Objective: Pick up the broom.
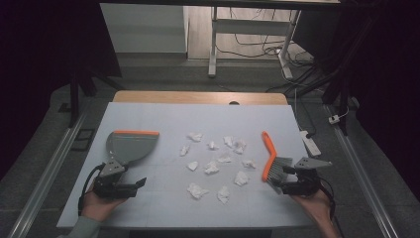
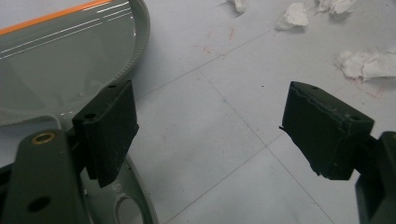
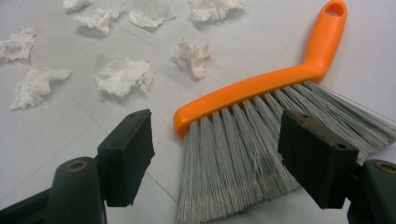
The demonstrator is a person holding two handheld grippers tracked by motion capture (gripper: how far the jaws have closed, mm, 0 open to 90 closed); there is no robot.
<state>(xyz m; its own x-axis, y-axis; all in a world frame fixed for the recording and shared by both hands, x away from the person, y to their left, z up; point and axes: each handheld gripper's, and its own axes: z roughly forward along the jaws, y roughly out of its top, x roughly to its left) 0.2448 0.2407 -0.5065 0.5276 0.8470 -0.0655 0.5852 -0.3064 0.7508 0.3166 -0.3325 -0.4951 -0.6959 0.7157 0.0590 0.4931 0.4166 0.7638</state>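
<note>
Brush (image 1: 271, 157): one; dustpan (image 1: 130, 145): one

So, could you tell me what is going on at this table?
A person holds a gripper in each hand. The left gripper is open beside a grey dustpan, and the right gripper is open at the bristles of an orange brush. Neither is gripped yet. Crumpled paper scraps lie scattered between them.

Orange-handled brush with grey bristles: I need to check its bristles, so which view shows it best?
The right gripper view: the orange-handled brush with grey bristles lies close, bristles distinct. The high view shows it small, whole.
</note>
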